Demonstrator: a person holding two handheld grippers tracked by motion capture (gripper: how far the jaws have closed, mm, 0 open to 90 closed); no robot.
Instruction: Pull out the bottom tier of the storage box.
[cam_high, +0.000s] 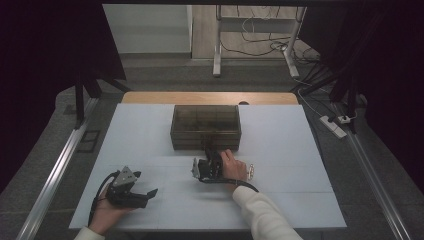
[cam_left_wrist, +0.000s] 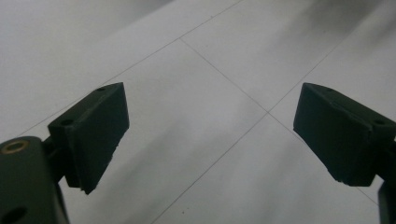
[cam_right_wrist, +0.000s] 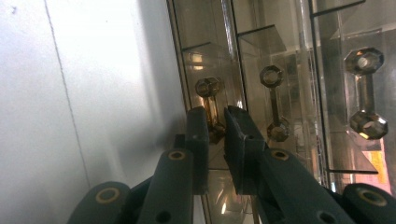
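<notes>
A smoky clear drawer box (cam_high: 205, 126) stands at the middle of the white table (cam_high: 145, 130). My right gripper (cam_high: 210, 151) reaches to its front face, turned on its side. In the right gripper view the right gripper (cam_right_wrist: 215, 112) is shut on a brass-tinted drawer handle (cam_right_wrist: 208, 88), the slim bar pinched between the pads. Two more handles (cam_right_wrist: 273, 100) (cam_right_wrist: 366, 93) sit on the neighbouring drawer fronts. My left gripper (cam_high: 146, 196) rests near the table's front left in a hand, its jaws open. In the left gripper view the left gripper (cam_left_wrist: 210, 135) has bare table between its jaws.
A wooden strip (cam_high: 210, 97) borders the table's far edge. Metal rails run along both sides on the floor. A power strip (cam_high: 334, 125) and cables lie on the floor at the right, and a desk frame (cam_high: 255, 45) stands farther back.
</notes>
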